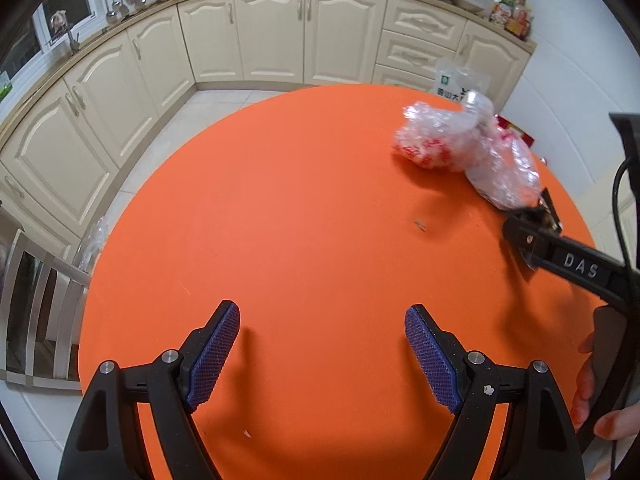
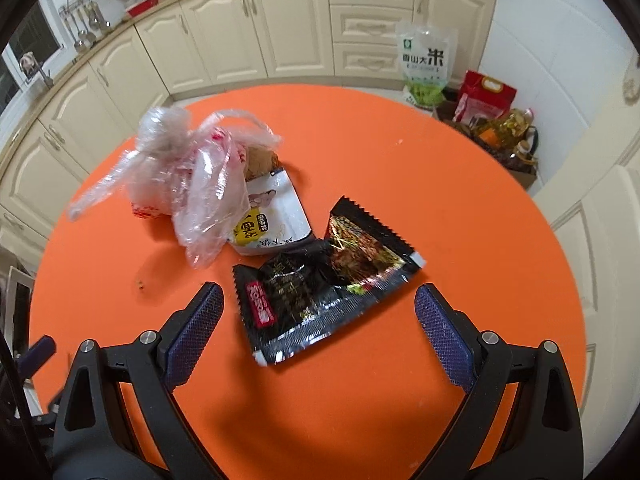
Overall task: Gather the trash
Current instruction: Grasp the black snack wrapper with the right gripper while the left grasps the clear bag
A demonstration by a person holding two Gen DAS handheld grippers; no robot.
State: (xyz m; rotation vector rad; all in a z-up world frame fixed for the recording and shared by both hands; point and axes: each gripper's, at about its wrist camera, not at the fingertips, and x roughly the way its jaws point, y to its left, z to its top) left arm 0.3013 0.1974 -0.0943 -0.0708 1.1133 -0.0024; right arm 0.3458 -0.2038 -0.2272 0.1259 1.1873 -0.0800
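orange round bench (image 2: 440, 184) fills both views, cream kitchen cabinets (image 2: 256, 28) curving behind it. trash sits in one cluster on the far half of the bench: a crumpled clear plastic bag (image 2: 188, 172) with red print, a white snack packet (image 2: 272, 216) lying just right of it and partly under its edge, and a black foil wrapper (image 2: 324, 284) nearest, torn open, lying flat, its far edge touching the white packet.

right tool (image 2: 320, 312) tilted down over the bench, blue pads spread wide, nothing gripped; the black wrapper lies on the bench between and just beyond its fingertips, pads not touching it.

left tool (image 1: 322, 328) also spread wide and empty, over bare orange surface well left of the plastic bag (image 1: 460, 148). small crumb (image 1: 419, 224) on the bench between them.

from the left view, the right tool's black body enters at the right edge, a hand (image 1: 600, 412) on its handle.

a green-and-white rice bag (image 2: 426, 64) stands on the floor beyond the bench.
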